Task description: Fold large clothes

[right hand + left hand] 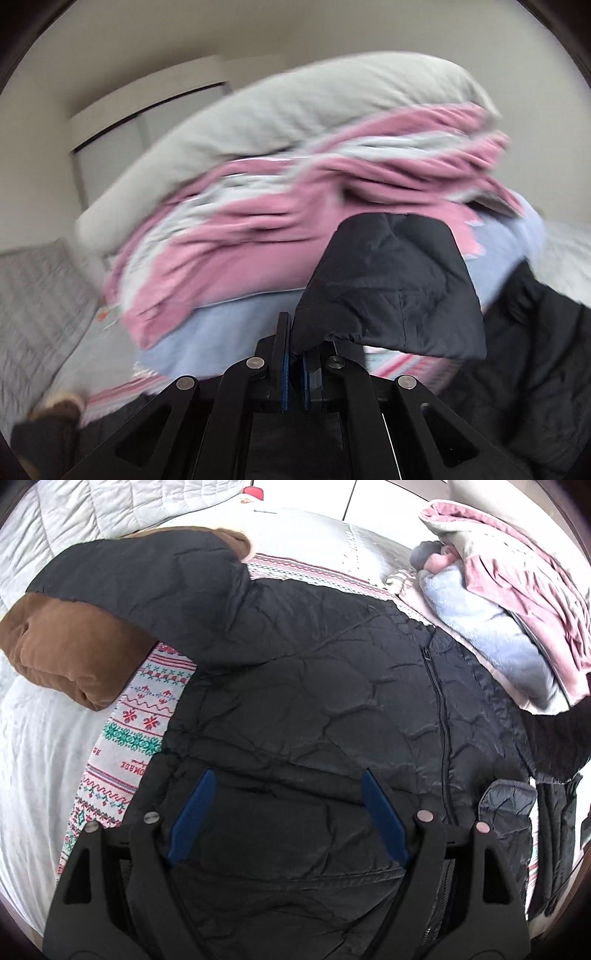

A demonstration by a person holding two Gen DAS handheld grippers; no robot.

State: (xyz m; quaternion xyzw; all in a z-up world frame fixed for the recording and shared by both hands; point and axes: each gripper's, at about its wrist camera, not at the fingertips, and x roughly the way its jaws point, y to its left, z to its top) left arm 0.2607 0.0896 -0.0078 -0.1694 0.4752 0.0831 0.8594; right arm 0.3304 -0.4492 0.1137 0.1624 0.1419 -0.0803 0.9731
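A black quilted jacket (295,686) with a front zipper lies spread on a patterned blanket (136,723) on the bed. Its left sleeve, with a brown cuff (70,650), is folded across toward the upper left. My left gripper (286,786) is open, its blue fingers hovering just over the jacket's lower body. My right gripper (294,354) is shut on a black sleeve of the jacket (391,280) and holds it lifted above the bed; the view is motion-blurred.
A heap of pink, grey and light-blue bedding (517,602) lies at the right of the jacket and fills the right wrist view (258,206). White quilted bed cover (33,738) lies at the left. A wall and door (110,147) stand behind.
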